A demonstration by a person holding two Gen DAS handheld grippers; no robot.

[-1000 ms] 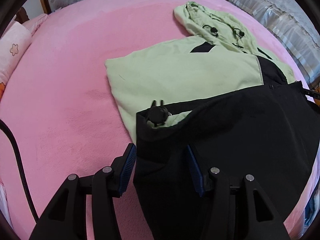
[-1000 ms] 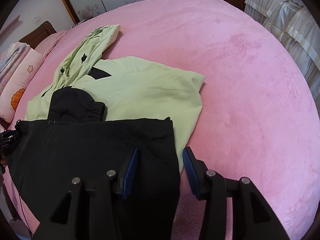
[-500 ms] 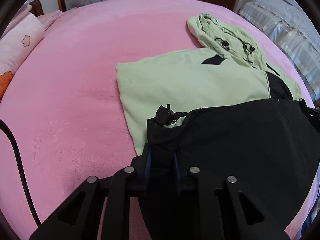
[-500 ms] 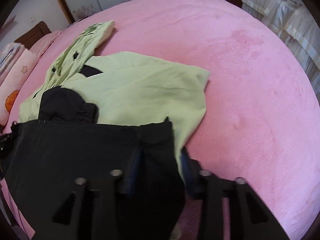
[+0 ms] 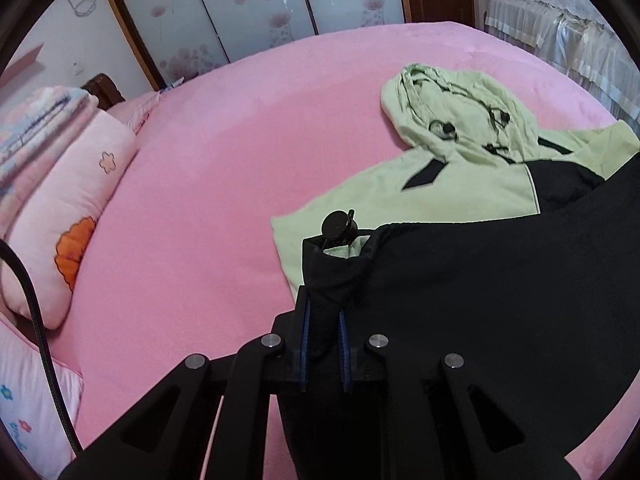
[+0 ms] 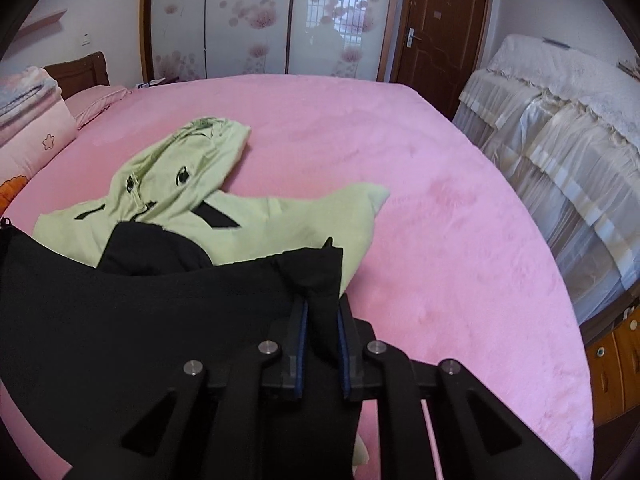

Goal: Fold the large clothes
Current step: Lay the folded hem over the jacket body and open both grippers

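Pink bed (image 5: 208, 208) holds the jacket (image 5: 472, 184), hood pointing toward the wardrobe, body running back to the grippers. Left gripper (image 5: 323, 320) and right gripper (image 6: 321, 316) have just closed, each clamping a black hem corner. Sleeves are mostly hidden.

The jacket (image 5: 460, 184) is matt cloth, pale green above, black below. Under it, the bed cover (image 5: 208, 184) is pink plush with a soft, short nap. Beyond the bed cover, the wardrobe doors (image 6: 248, 20) look glossy and the door (image 6: 436, 32) is varnished brown wood.
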